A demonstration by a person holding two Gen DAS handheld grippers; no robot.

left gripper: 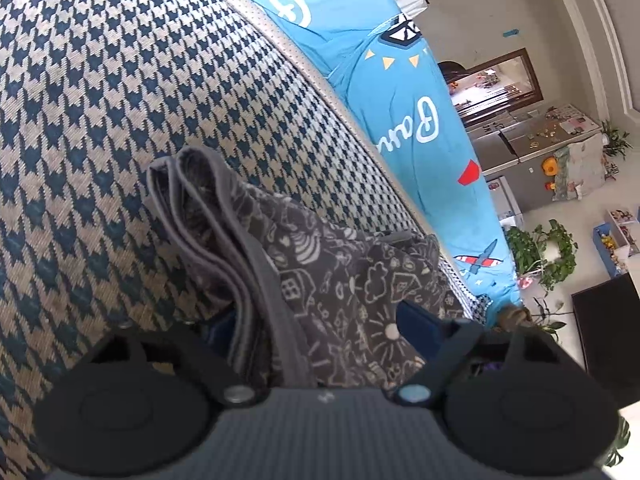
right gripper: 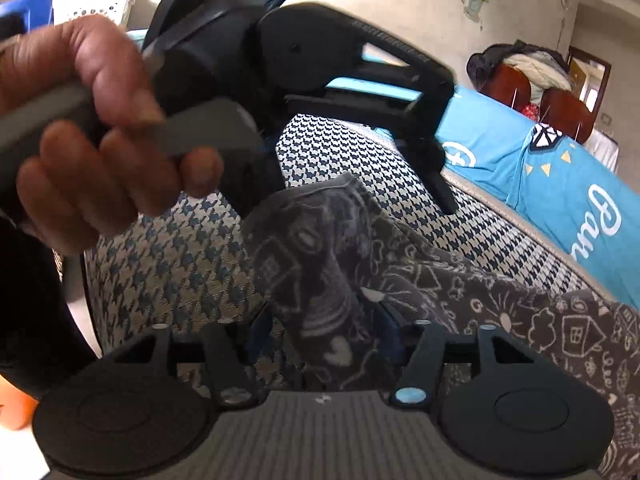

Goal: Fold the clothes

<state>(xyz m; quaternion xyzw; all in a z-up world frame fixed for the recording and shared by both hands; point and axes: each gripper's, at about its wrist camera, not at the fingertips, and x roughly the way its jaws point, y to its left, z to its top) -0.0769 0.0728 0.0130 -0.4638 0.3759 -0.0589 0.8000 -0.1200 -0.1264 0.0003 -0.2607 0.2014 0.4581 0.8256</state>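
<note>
The grey doodle-print garment (left gripper: 320, 264) sits bunched between my claws, draped over the houndstooth cushion (left gripper: 100, 120) just ahead of them. It looks light, limp cotton that sags wherever it's unsupported; I'd judge the ribbed, stitched hem (left gripper: 192, 200) the firmest place to hold. My left gripper (left gripper: 316, 332) is pinching a stacked fold of it, layers showing edge-on. My right gripper (right gripper: 320, 328) is pressed onto another gathered ridge. Beyond the woven cushion lies a smooth blue printed sheet (left gripper: 400, 80).
</note>
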